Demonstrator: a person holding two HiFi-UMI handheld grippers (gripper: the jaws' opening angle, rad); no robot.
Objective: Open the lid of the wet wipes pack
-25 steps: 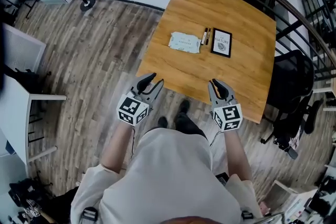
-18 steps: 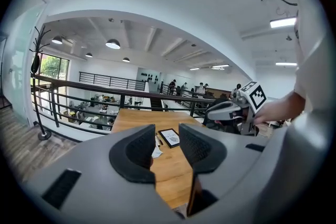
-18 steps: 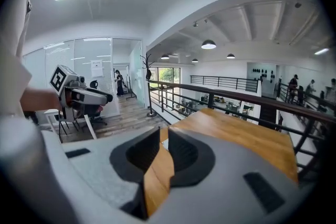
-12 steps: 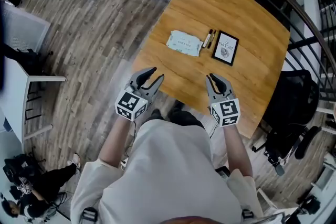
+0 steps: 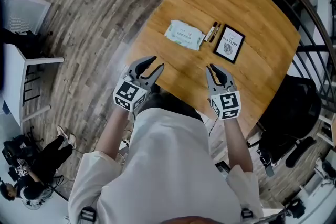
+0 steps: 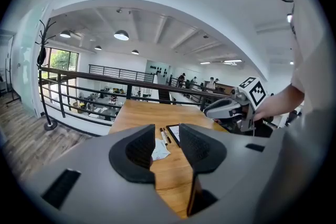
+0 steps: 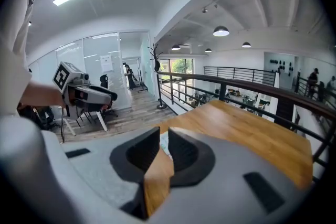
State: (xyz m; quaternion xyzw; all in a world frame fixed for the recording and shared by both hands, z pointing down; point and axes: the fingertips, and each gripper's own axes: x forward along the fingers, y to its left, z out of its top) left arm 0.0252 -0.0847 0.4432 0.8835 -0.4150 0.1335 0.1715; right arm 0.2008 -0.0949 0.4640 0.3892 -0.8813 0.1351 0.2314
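The left gripper [image 5: 156, 63] holds its fingers [image 6: 134, 153] part-open on nothing. The right gripper [image 5: 212, 67] shows a narrower gap, likewise empty. Both hover at the near edge of the bench [image 5: 247, 2], seemingly readied for a reach. The wet wipes pack [image 5: 184, 35] lies flat well ahead, between their lines, with pens [image 5: 212, 32] and a framed card [image 5: 229, 44] beside it. The pack's lid is too small to make out – in both gripper views the fingers partly cover the pack.

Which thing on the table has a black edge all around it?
The Nature card, at the right end of the row beside the pens. The wet wipes pack at the left end is pale and has no dark edge.
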